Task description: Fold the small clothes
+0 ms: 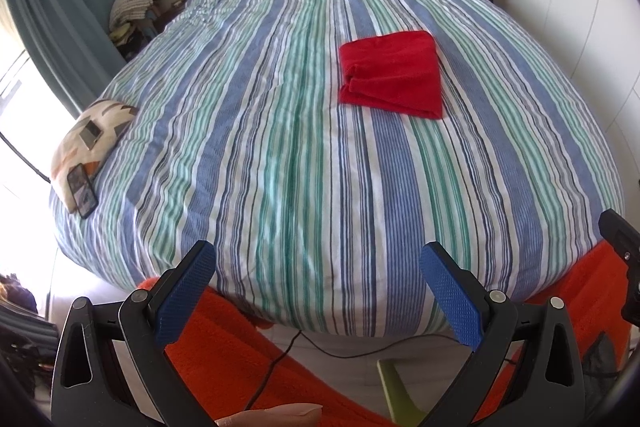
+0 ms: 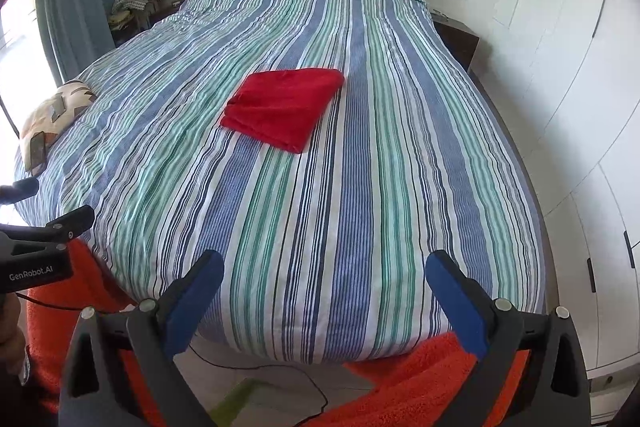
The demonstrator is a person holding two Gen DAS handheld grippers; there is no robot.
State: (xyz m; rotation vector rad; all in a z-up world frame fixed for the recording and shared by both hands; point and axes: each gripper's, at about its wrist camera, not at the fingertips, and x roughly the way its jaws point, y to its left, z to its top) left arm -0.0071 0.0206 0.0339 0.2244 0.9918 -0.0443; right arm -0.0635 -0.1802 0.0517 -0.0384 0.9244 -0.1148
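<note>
Your red cloth point(image 1: 390, 77) lies folded into a neat rectangle on the striped bed point(image 1: 260, 147), right of centre in the left view and just above centre in the right view point(image 2: 282, 107). It looks finished: edges squared, layers stacked, nothing trailing. Both claws are well back from it, at the bottom of their frames over the foot of the bed. Your left gripper point(image 1: 316, 283) is spread wide and holds nothing; your right gripper point(image 2: 324, 287) is likewise wide and empty. Orange fabric point(image 2: 404, 379) shows low in both frames, but whether it awaits folding, you cannot tell from here. A pillow point(image 1: 90, 143) with a phone point(image 1: 82, 189) sits at the left edge.
</note>
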